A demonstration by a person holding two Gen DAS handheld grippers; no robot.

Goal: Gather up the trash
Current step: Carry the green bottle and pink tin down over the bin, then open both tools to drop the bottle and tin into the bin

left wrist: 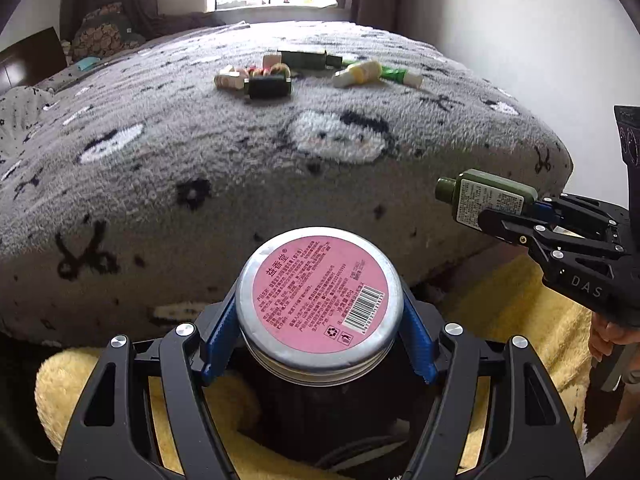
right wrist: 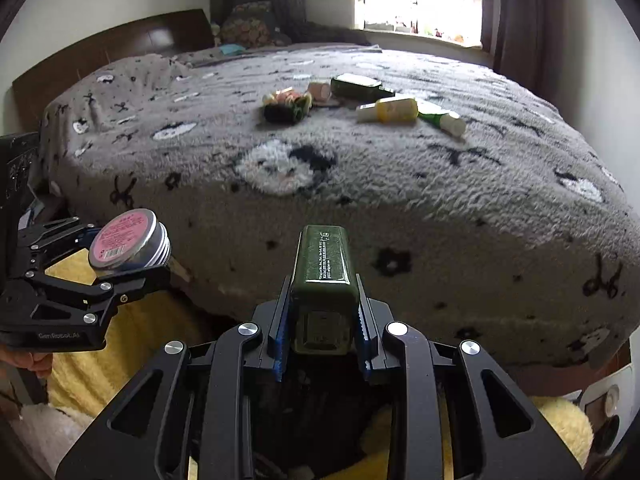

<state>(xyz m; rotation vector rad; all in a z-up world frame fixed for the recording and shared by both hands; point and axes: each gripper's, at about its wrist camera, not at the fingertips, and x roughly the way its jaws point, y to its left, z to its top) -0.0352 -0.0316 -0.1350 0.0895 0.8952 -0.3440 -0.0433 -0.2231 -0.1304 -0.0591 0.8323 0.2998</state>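
Note:
My left gripper point(left wrist: 320, 324) is shut on a round metal tin with a pink label point(left wrist: 320, 292), gripped by its sides just off the bed's near edge. The right wrist view shows the same tin point(right wrist: 128, 240) and left gripper point(right wrist: 120, 264) at the left. My right gripper point(right wrist: 322, 320) is shut on a dark green bottle point(right wrist: 322, 264) by its base, the bottle pointing away toward the bed. That bottle point(left wrist: 488, 200) and the right gripper point(left wrist: 516, 220) also appear at the right of the left wrist view. More trash lies on the bed: a yellow bottle point(right wrist: 394, 110), a green tube point(right wrist: 440, 118), a dark green bottle point(right wrist: 358, 86).
A grey fleece-covered bed point(left wrist: 240, 168) fills both views, with a dark jar point(left wrist: 268, 86) and small bits on it. A dark container point(left wrist: 320, 420) sits below the grippers, on yellow fluffy fabric point(left wrist: 500, 312). A wall stands to the right and a window behind.

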